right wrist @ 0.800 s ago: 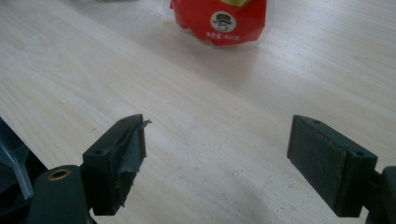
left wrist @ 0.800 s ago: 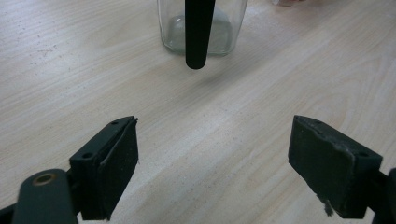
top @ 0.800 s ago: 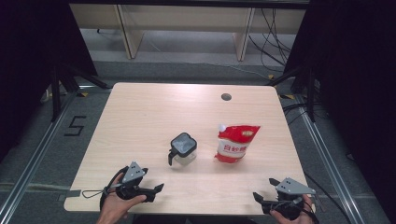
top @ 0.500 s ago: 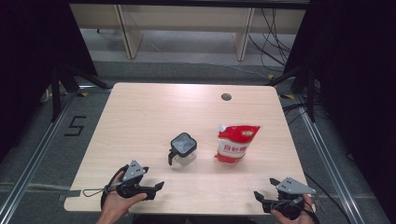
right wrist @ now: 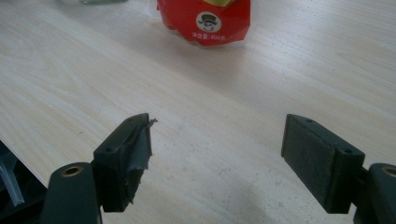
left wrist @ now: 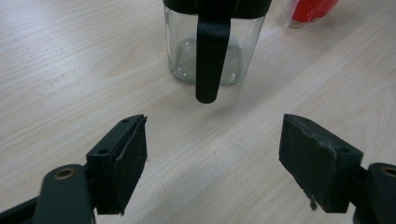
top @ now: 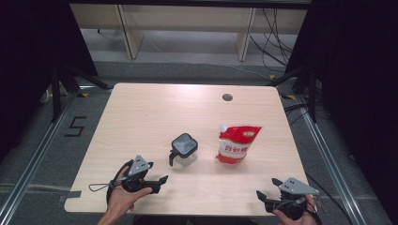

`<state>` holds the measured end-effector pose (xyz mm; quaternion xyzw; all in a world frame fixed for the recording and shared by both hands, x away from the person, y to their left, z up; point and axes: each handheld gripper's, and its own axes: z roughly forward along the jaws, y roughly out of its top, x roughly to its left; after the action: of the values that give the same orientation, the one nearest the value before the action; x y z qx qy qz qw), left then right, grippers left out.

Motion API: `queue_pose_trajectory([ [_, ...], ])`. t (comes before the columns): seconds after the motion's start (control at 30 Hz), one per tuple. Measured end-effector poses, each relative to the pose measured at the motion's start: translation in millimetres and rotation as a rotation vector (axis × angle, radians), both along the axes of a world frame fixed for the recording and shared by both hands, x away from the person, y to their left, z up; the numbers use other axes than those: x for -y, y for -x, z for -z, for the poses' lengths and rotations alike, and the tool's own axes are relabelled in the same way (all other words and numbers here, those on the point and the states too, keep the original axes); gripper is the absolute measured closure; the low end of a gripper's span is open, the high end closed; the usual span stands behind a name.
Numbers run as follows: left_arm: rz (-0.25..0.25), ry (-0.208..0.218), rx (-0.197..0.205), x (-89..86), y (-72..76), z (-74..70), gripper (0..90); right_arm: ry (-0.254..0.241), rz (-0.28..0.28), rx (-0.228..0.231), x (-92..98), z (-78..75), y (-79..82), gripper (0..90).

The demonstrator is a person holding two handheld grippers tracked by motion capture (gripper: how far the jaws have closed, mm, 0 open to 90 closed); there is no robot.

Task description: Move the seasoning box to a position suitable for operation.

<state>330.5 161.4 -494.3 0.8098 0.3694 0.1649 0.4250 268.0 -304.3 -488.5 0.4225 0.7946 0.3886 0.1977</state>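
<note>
Centrally on the pale desk (top: pixel 141 117) stand a red pouch (top: pixel 236 144) and, just left of it, a glass jar (top: pixel 184 150) with a black lid and handle. Left tongs (top: pixel 158 182), spread apart and empty, sit near the jar, facing its handle; right tongs (top: pixel 264 197), likewise apart and empty, lie well apart from the pouch. Each gripper view cuts off the top of jar and pouch. Since the earlier frames, nothing has visibly shifted.
</note>
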Motion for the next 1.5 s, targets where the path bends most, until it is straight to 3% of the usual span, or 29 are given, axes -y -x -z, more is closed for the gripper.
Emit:
queue_pose_trajectory([
  [0.03, -0.011, 0.015, 0.004, 3.2, -1.3, 0.9, 23.7, -0.005, 0.024, -0.007, -0.9, -0.8, 1.6, 25.2],
  [0.17, 0.006, -0.006, 0.005, 8.1, -7.5, 0.4, 24.7, 0.002, -0.009, 0.015, 0.4, -0.8, -0.8, 25.2],
  [0.23, -0.006, 0.024, 0.012, 12.7, -9.7, 1.6, 24.9, -0.002, -0.002, 0.012, -0.1, -0.9, 0.0, 25.1],
  [0.3, -0.012, 0.029, 0.004, 15.4, -11.7, 1.9, 25.2, -0.002, -0.003, 0.017, -0.4, -0.6, 0.0, 24.2],
  [0.33, 0.006, -0.006, 0.013, 14.7, -13.3, 0.3, 25.3, 0.0, -0.005, 0.017, -0.2, -1.0, 0.1, 24.2],
  [0.37, -0.003, 0.023, 0.019, 17.6, -14.4, 1.5, 25.4, 0.01, -0.006, 0.035, 0.3, -1.1, -0.4, 24.1],
  [0.53, -0.003, 0.022, 0.02, 23.7, -18.6, 0.4, 27.6, 0.013, -0.005, 0.041, 0.3, -1.7, -0.2, 23.4],
  [0.57, 0.01, -0.004, 0.028, 23.3, -19.9, -0.7, 28.7, 0.013, -0.009, 0.043, 0.3, -1.5, -0.5, 23.4],
  [0.63, 0.006, 0.012, 0.038, 27.1, -21.5, -0.1, 31.4, 0.014, -0.01, 0.044, 0.2, -1.5, -0.5, 23.4],
  [0.67, 0.016, -0.011, 0.042, 27.1, -22.2, -1.0, 33.5, 0.013, -0.009, 0.043, 0.1, -1.5, -0.5, 23.4],
  [0.7, 0.007, 0.009, 0.047, 29.5, -23.1, -0.4, 34.9, 0.011, -0.01, 0.037, 0.2, -1.5, -0.5, 23.4],
  [0.73, 0.02, -0.008, 0.052, 29.2, -24.4, -1.2, 35.9, 0.008, -0.01, 0.039, 0.5, -1.3, -0.6, 23.4],
  [0.77, 0.01, 0.003, 0.06, 31.3, -24.7, -1.2, 38.9, -0.007, -0.008, 0.017, -0.1, -1.5, 0.2, 23.4],
  [0.8, 0.027, -0.025, 0.066, 30.7, -25.8, -2.6, 41.6, -0.008, -0.006, 0.026, -0.1, -1.1, -0.1, 23.4],
  [0.87, 0.011, -0.007, 0.07, 33.1, -26.3, -1.9, 42.6, 0.001, -0.008, 0.04, 0.3, -0.9, -1.0, 23.4],
  [0.9, 0.012, 0.003, 0.074, 35.3, -27.8, -2.0, 45.5, -0.007, -0.01, 0.021, -0.6, -0.3, -0.5, 23.4],
  [0.93, 0.013, -0.02, 0.083, 35.1, -28.4, -3.3, 46.8, -0.005, -0.013, 0.023, -0.5, -0.2, -0.5, 23.4],
  [1.0, 0.015, -0.01, 0.086, 36.0, -29.6, -2.9, 49.8, 0.008, -0.015, 0.046, 0.1, -0.3, -1.3, 23.4],
  [1.03, 0.022, -0.038, 0.098, 35.8, -31.8, -3.7, 51.4, 0.002, -0.017, 0.041, -0.1, -0.3, -1.4, 23.4],
  [1.07, 0.016, -0.028, 0.103, 36.9, -33.1, -2.6, 53.3, -0.005, -0.003, 0.017, -1.1, -0.5, 0.2, 23.4],
  [1.13, 0.011, -0.021, 0.106, 38.5, -34.3, -2.0, 56.5, 0.005, -0.013, 0.025, -0.4, 0.0, -0.3, 23.5],
  [1.17, 0.018, -0.022, 0.107, 39.0, -35.3, -1.7, 58.2, -0.007, 0.002, 0.006, -1.8, -0.3, 1.3, 23.5],
  [1.2, 0.021, -0.045, 0.104, 38.0, -35.6, -2.4, 59.9, -0.005, 0.002, 0.009, -2.0, -0.3, 1.0, 23.5],
  [1.33, 0.013, -0.045, 0.116, 39.6, -36.9, -2.5, 65.8, 0.014, -0.024, 0.039, -0.4, 0.4, -1.2, 23.8],
  [1.4, 0.036, -0.071, 0.13, 39.4, -38.8, -3.5, 68.4, 0.009, -0.025, 0.031, -1.4, 0.6, -1.3, 23.8],
  [1.47, 0.023, -0.058, 0.119, 40.3, -38.0, -2.9, 69.8, 0.005, -0.021, 0.019, -1.8, 0.7, -0.4, 23.9],
  [1.5, 0.036, -0.075, 0.133, 39.1, -38.9, -3.8, 70.0, 0.009, -0.023, 0.038, -1.3, 0.7, -1.0, 24.0],
])
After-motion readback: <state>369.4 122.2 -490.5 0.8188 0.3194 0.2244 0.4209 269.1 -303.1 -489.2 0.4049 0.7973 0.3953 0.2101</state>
